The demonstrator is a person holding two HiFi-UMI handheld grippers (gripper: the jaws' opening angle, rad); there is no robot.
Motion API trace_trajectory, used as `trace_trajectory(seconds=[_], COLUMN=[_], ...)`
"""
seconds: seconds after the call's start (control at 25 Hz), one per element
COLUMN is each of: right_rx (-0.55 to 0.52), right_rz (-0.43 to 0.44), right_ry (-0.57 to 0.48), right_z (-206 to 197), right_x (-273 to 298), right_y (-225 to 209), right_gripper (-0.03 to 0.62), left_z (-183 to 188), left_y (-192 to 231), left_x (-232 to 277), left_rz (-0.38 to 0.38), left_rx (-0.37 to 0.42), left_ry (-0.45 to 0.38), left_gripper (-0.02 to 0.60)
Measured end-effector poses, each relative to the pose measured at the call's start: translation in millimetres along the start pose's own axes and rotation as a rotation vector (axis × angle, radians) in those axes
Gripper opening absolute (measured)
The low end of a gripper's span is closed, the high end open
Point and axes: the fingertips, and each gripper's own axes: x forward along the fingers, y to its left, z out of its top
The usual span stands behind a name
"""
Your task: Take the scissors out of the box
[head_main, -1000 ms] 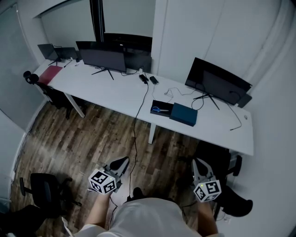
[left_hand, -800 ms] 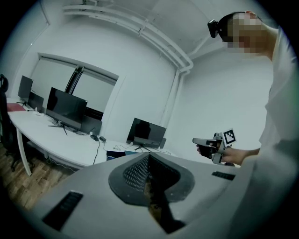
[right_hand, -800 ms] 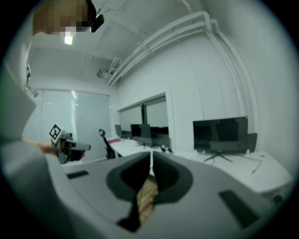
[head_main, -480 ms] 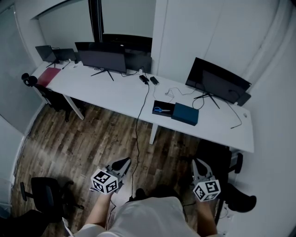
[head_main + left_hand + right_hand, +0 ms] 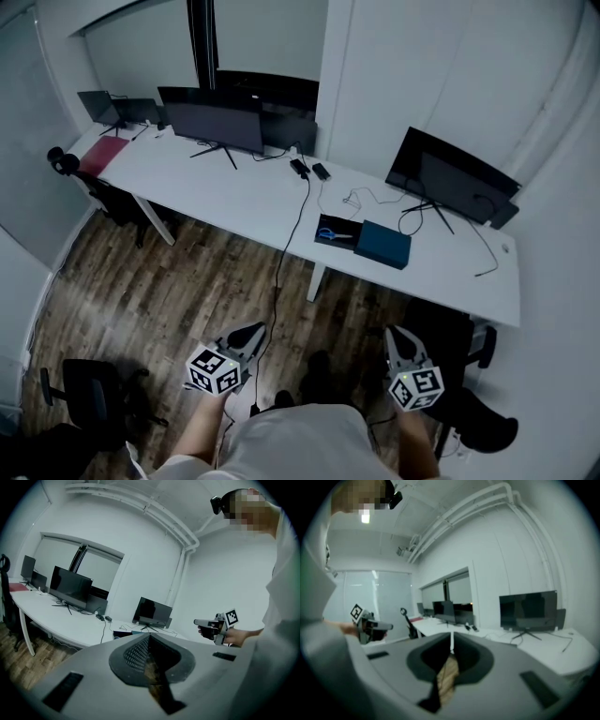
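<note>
Scissors (image 5: 325,233) position: inside the open black box (image 5: 347,228), blue handles toward its left end. Readable in the head view only; too small to make out in either gripper view.

Box location: near the front edge of the white desk (image 5: 216,183), just beside a teal box (image 5: 382,245).

Left gripper (image 5: 247,330) and right gripper (image 5: 397,335): held low over the wood floor (image 5: 150,281), well apart from the desk.

Left gripper view: jaws pressed fully together, nothing between them. Also shows the right gripper held level alongside.

Right gripper view: jaws likewise closed on each other, empty.

Room: white walls; monitors (image 5: 214,122) standing along the desk; a cable (image 5: 278,272) hanging from its front edge; a black office chair (image 5: 89,394) at lower left.
</note>
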Motion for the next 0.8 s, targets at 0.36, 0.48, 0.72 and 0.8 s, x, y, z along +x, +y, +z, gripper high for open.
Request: trace_trajectory(seconds=[0.36, 0.48, 0.72, 0.8], right_rx=[-0.011, -0.011, 0.005, 0.006], right_rz=[0.063, 0.076, 0.098, 0.107], right_ry=[0.012, 0.011, 0.008, 0.005], right_z=[19.9, 23.9, 37.6, 41.1], right_x=[79.2, 104.4, 145.8, 155.6], right_y=[-49.0, -72.6, -119.7, -131.9], right_gripper=[0.035, 0.035, 0.035, 0.034], left_z=[29.3, 39.4, 59.4, 63.7], left_y=[34.3, 45.1, 57.6, 59.7], left_x=[70.4, 100.8, 158.7, 174.5], left_rz=[0.034, 0.041, 0.054, 0.059], left_rx=[0.004, 0.009, 0.008, 0.009], left_ry=[0.006, 0.003, -0.001, -0.003], left_gripper=[0.031, 0.031, 0.032, 0.031])
